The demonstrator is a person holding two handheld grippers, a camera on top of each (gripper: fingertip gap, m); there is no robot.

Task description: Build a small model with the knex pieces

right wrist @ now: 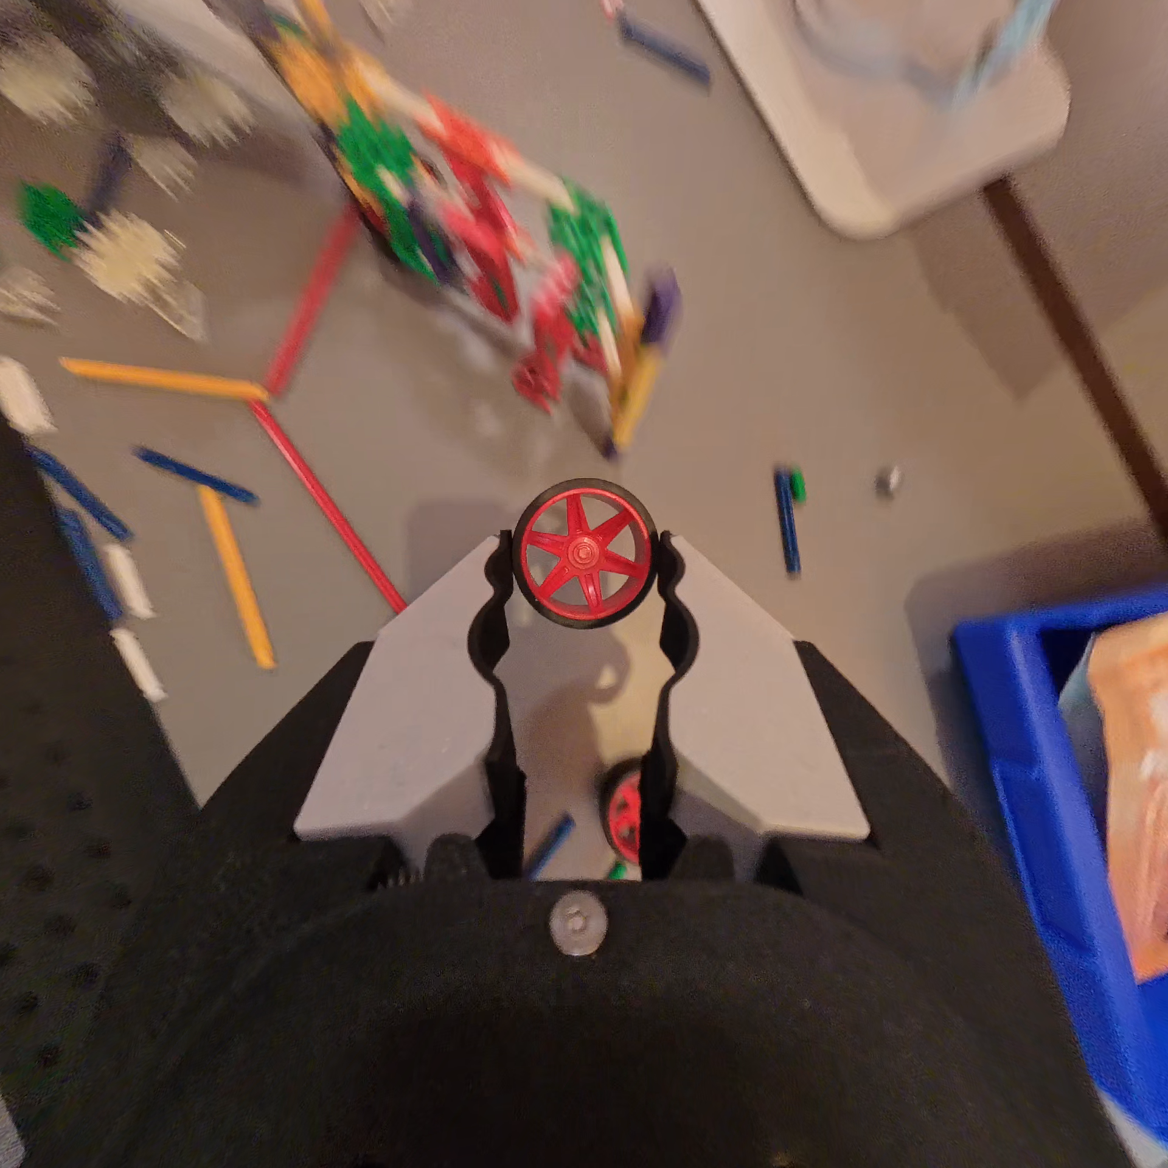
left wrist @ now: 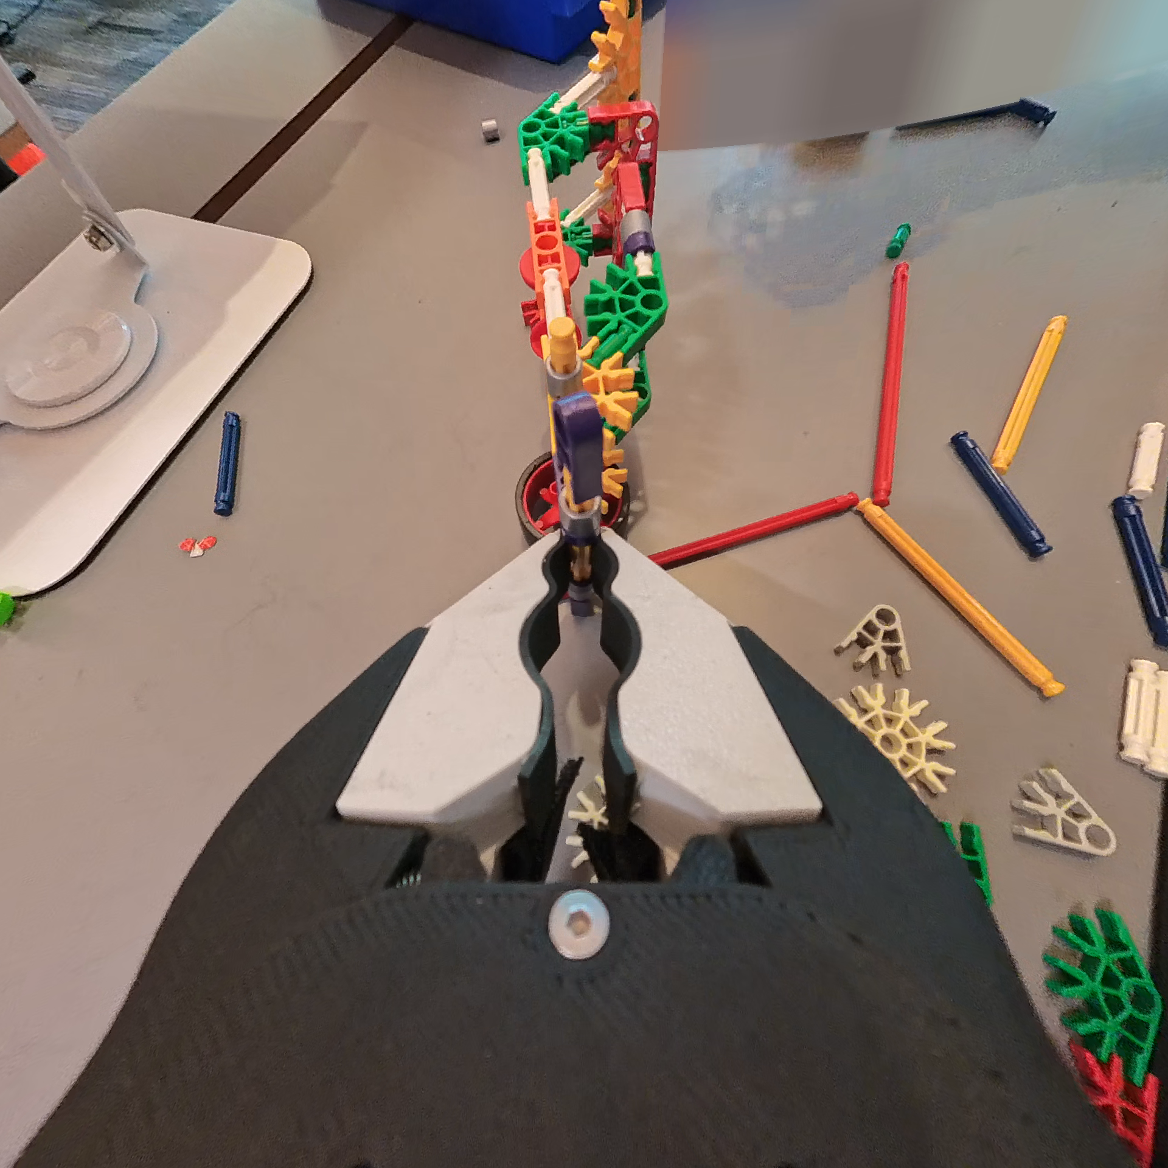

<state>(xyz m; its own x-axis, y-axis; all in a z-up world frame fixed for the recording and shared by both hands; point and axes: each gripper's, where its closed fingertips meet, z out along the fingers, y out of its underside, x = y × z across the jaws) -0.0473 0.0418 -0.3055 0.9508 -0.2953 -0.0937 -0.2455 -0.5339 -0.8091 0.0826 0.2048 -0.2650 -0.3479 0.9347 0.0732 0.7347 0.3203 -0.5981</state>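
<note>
Grey tabletop (left wrist: 392, 354) lay under scattered plastic rods and connectors. The left gripper (left wrist: 580, 569) was pinched nearly closed on the yellow rod at the near end of a toy build (left wrist: 594, 265) of green, red and orange pieces, which rose away from it. The right gripper (right wrist: 583, 556) clamped a red-spoked wheel (right wrist: 583, 555) between its tips, above the table. A blue bin (right wrist: 1036, 758) stood to its right.

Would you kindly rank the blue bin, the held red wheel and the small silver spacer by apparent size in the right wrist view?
1. Blue bin, cut off by the frame
2. Red wheel, near the camera, so flattered
3. Silver spacer, blurred
</note>
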